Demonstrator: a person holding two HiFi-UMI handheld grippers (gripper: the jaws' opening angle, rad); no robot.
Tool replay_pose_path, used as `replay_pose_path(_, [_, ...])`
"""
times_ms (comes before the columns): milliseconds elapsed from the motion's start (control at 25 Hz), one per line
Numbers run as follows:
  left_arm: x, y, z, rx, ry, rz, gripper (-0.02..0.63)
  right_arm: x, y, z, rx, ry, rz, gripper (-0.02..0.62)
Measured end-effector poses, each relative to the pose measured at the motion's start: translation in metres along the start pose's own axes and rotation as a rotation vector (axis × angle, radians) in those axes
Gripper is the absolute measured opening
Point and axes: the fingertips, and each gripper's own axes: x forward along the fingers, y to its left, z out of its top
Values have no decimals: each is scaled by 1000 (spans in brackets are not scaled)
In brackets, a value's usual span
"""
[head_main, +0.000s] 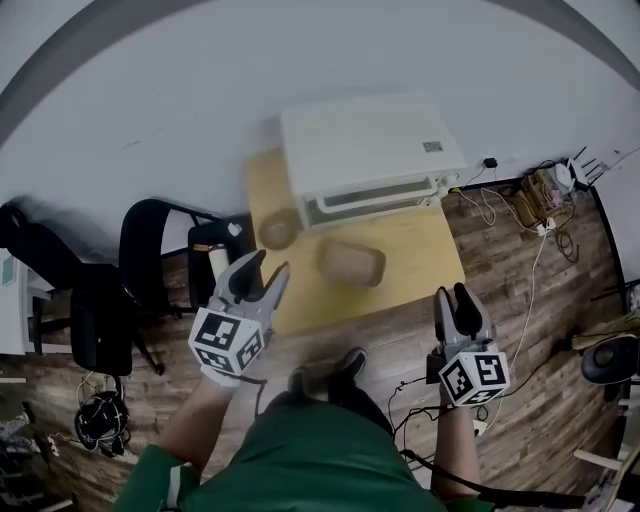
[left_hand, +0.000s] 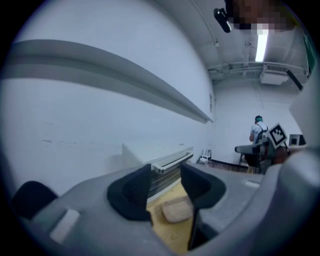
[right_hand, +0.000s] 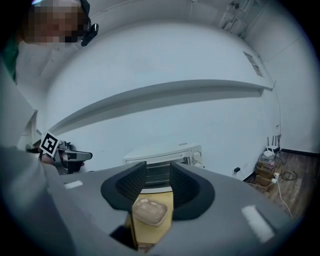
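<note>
Bowl, tray and oven crowd the table.

Black office chair, 9 o'clock; white toaster oven, 12 o'clock; cable clutter, 2 o'clock; wooden floor.

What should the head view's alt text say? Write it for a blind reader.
Seen from above, a person holds a left gripper, jaws apart, and a right gripper before a light wooden table. On it stand a white toaster oven, a tan rectangular tray and a round brown bowl.
</note>
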Motion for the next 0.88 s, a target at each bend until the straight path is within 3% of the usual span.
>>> replay_pose_path(480, [65, -3, -43, -51, 117, 85, 184, 86, -51, -93, 245, 276, 129, 146])
replay_pose_path(880, [93, 15, -107, -112, 250, 9, 184, 130, -50, -187, 321, 520, 151, 144])
